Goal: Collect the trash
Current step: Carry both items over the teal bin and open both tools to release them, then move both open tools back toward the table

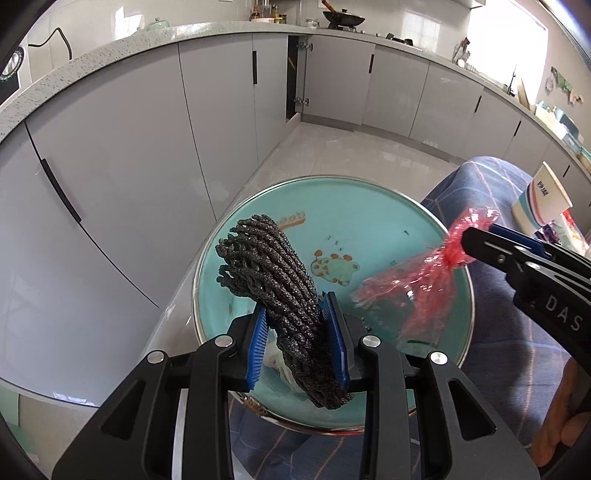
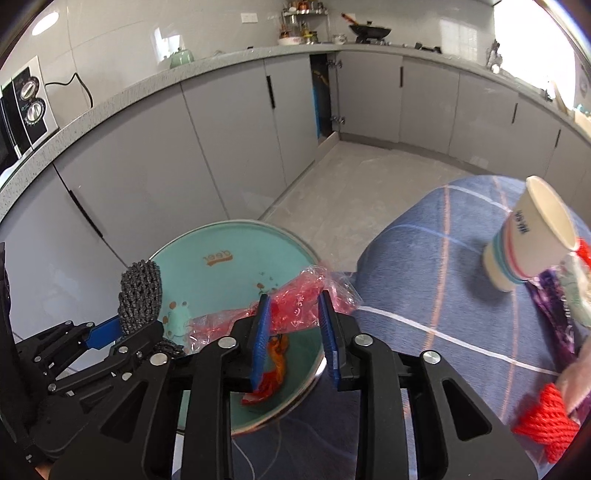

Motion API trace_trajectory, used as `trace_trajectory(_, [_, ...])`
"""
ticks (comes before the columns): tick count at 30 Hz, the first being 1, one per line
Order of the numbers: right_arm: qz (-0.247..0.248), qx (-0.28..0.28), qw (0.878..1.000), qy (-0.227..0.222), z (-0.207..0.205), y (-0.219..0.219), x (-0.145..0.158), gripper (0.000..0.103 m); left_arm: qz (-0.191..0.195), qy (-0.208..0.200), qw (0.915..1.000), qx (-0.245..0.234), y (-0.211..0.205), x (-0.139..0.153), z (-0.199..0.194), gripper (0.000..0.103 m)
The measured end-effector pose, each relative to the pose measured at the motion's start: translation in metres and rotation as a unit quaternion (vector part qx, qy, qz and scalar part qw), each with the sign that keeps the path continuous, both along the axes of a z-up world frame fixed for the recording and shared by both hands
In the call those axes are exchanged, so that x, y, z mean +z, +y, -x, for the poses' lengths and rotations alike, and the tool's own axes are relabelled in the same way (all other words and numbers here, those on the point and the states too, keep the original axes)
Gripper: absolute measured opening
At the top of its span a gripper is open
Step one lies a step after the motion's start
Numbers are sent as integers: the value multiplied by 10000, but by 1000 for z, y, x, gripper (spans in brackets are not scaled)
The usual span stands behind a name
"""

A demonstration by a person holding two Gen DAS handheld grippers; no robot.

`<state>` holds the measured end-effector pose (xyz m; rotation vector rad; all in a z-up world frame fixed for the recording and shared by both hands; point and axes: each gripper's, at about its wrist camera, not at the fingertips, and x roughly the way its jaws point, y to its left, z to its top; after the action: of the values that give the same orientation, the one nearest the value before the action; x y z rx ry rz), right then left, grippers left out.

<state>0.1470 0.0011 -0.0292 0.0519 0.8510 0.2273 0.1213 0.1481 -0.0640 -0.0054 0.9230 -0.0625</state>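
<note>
While both items hang over round teal plate at tablecloth's left edge: left gripper jaws pinching dark twisted rope bundle; right gripper jaws clamping crinkled red plastic wrapper. Judged mid-task; white paper cup, red cord uncollected near right edge.

you're working in a home kitchen. grey handleless-style cabinets with slim black pulls run along two walls under a speckled stone worktop. a black wok sits on the hob in the far corner, with bottles and jars on a rack beside it, a pale green kettle, and a small oven with dials plugged in at the left.
</note>
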Motion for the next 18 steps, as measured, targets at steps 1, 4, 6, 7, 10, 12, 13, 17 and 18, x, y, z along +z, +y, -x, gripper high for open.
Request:
trace_trajectory(1, [-38, 11, 10000, 37, -2, 0, -2, 31, -8, 19, 10000, 2, 0, -1, -1, 32])
trace_trajectory(4, [-115, -6, 9999, 70, -4, -4, -3, 38, -57, 61, 10000, 22, -2, -4, -4, 33])
trace_trajectory(6, [-176, -44, 9998, 16, -2, -8, -1, 41, -96, 64, 9999, 44, -3, -4, -4, 38])
trace_trajectory(7, [-205, -54, 9998, -16, -1, -10, 2, 41, -116, 59, 9999, 58, -6, -4, -6, 43])
trace_trajectory(10, [-289, -108, 9995, -101, 6, -17, 9, 42, -210, -11, 9997, 93, -9, -2, -3, 56])
trace_trajectory(12, [-293, -166, 9993, -149, 10, -21, 12, 42, -290, -66, 9995, 107, -12, 2, 1, 59])
trace_trajectory(13, [-292, -206, 9993, -149, 14, -24, 14, 42, -319, -89, 9994, 120, -13, 3, 3, 62])
trace_trajectory(17, [-314, -312, 9989, -164, 29, -36, 18, 42, -403, -227, 9987, 196, -17, 12, 14, 78])
trace_trajectory(18, [-319, -351, 9987, -164, 34, -40, 19, 42, -395, -249, 9987, 209, -18, 15, 17, 80])
